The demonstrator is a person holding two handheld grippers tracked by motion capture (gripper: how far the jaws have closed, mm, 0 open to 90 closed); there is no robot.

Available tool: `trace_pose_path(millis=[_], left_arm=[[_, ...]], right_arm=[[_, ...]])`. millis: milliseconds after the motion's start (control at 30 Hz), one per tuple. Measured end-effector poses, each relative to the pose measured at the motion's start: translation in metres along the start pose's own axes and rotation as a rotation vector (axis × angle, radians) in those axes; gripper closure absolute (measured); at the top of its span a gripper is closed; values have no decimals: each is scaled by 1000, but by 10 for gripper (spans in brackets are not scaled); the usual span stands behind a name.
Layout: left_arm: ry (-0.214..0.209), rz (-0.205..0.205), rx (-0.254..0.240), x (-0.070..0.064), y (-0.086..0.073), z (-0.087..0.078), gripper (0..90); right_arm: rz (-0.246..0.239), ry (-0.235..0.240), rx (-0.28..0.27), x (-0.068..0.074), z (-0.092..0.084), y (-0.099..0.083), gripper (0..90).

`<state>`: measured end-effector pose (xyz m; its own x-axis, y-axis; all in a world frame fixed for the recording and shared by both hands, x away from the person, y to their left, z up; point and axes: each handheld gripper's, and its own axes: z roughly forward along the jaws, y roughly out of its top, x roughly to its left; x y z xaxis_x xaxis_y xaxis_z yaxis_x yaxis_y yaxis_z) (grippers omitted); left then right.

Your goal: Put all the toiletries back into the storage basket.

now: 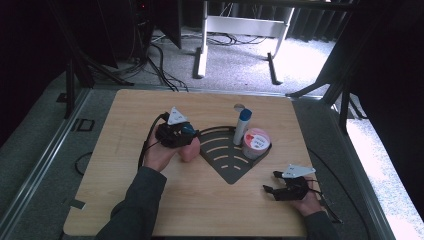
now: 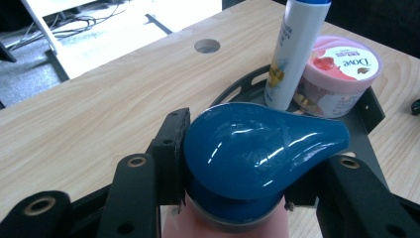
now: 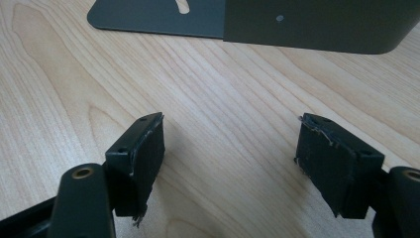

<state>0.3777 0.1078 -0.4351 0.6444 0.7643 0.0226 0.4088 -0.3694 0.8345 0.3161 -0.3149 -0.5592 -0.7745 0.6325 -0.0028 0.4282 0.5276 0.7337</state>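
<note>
Clearly the left gripper [image 2: 237, 198] is clamped on the bottle [image 2: 233, 225], a pink body with a glossy blue teardrop cap [image 2: 257, 148]; its fingers [image 2: 171, 153] press at the neck just under the cap, one on each side. The bottle sits just short of the dark rack [image 2: 369, 111], where a tall tube [image 2: 294, 49] and a pink jar [image 2: 341, 74] stand beyond the fingertips. The cap looks hard and slick, so a hold on it would likely slide; the neck below gives a safer seat. The body seems light plastic, probably a little squeezable, so moderate pressure should do. The right gripper [image 3: 230, 163] rests on the table [image 3: 223, 99], fingers wide apart with nothing between them.
</note>
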Motion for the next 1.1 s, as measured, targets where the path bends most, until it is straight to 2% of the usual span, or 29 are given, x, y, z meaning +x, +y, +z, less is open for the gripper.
trace_pose_path(millis=[167, 400, 1100], left_arm=[[-2, 7, -9, 0, 5, -2, 529], [1, 14, 4, -1, 10, -3, 529], [-4, 23, -31, -7, 24, -1, 529]], right_arm=[[0, 0, 0, 0, 0, 0, 265], [1, 0, 0, 0, 0, 0, 265], [1, 0, 0, 0, 0, 0, 265]])
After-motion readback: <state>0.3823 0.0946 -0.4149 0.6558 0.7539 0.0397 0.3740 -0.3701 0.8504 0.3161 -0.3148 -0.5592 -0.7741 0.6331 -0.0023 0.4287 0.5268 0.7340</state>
